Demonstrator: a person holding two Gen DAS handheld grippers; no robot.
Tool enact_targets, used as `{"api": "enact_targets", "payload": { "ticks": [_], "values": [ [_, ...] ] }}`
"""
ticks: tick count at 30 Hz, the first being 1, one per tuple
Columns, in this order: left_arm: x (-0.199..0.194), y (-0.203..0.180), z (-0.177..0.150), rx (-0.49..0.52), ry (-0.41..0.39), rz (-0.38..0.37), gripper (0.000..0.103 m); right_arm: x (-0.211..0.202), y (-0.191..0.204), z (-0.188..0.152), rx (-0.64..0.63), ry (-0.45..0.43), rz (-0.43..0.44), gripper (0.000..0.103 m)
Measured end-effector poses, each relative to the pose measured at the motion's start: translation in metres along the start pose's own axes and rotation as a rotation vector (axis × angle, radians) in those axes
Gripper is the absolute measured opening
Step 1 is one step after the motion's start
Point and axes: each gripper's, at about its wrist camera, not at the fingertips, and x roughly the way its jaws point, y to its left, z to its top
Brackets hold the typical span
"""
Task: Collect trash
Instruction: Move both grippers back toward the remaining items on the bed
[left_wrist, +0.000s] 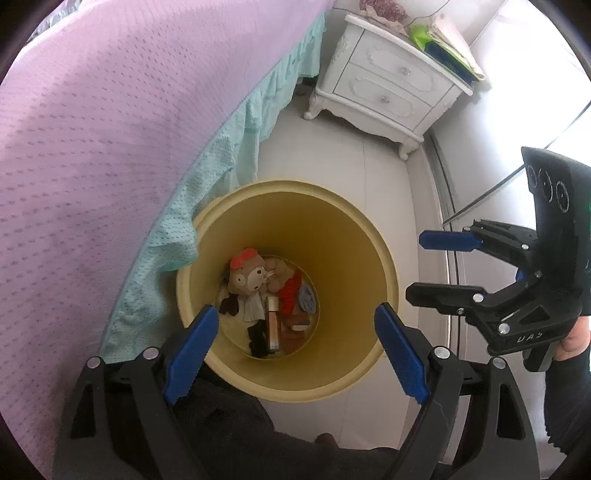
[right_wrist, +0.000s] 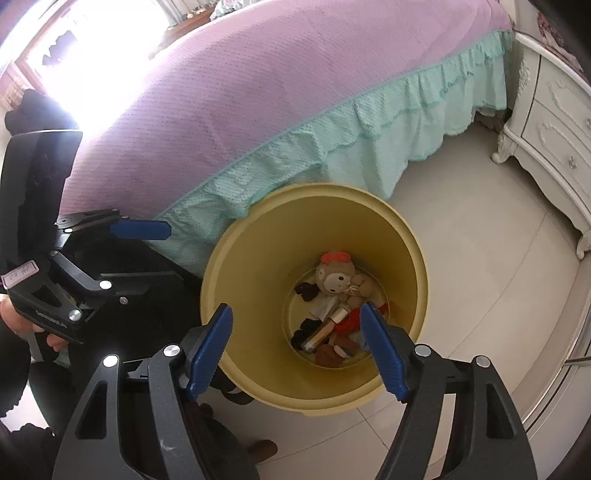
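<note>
A yellow bin (left_wrist: 354, 236) (right_wrist: 255, 258) stands on the floor beside the bed. At its bottom lie a plush doll (left_wrist: 247, 277) (right_wrist: 334, 277), a slim tube (left_wrist: 272, 325) (right_wrist: 325, 330), black cloth scraps (left_wrist: 258, 341) and a red piece (left_wrist: 291, 293). My left gripper (left_wrist: 295, 350) (right_wrist: 162, 254) hovers over the bin's near rim, open, with nothing between its blue pads. To the right of the bin, my right gripper (right_wrist: 297, 350) (left_wrist: 424, 267) is open too and holds nothing; in its own view its fingers frame the bin's mouth.
A bed with a pink cover (left_wrist: 110, 129) and teal frill (right_wrist: 369, 125) runs along the left of the bin. A white nightstand (left_wrist: 384, 85) with books and papers stands further back. A metal floor rail (left_wrist: 448, 295) runs on the right. Dark trousers (left_wrist: 221, 424) lie below the grippers.
</note>
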Motion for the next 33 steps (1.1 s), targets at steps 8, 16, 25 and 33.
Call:
{"api": "enact_targets", "payload": {
  "ticks": [8, 16, 25, 33],
  "values": [
    [-0.094, 0.014, -0.016, -0.039, -0.205, 0.035, 0.086, -0.032, 0.054, 0.032, -0.129, -0.105, 0.036, 0.07],
    [-0.219, 0.061, -0.071, -0.168, -0.436, 0.27, 0.09, -0.052, 0.153, 0.079, -0.3, -0.245, 0.224, 0.07],
    [-0.313, 0.142, -0.147, -0.47, -0.587, 0.532, 0.097, -0.029, 0.3, 0.122, -0.499, -0.299, 0.423, 0.07],
    [-0.349, 0.205, -0.193, -0.617, -0.608, 0.693, 0.098, 0.002, 0.406, 0.142, -0.63, -0.295, 0.477, 0.07]
  ]
}}
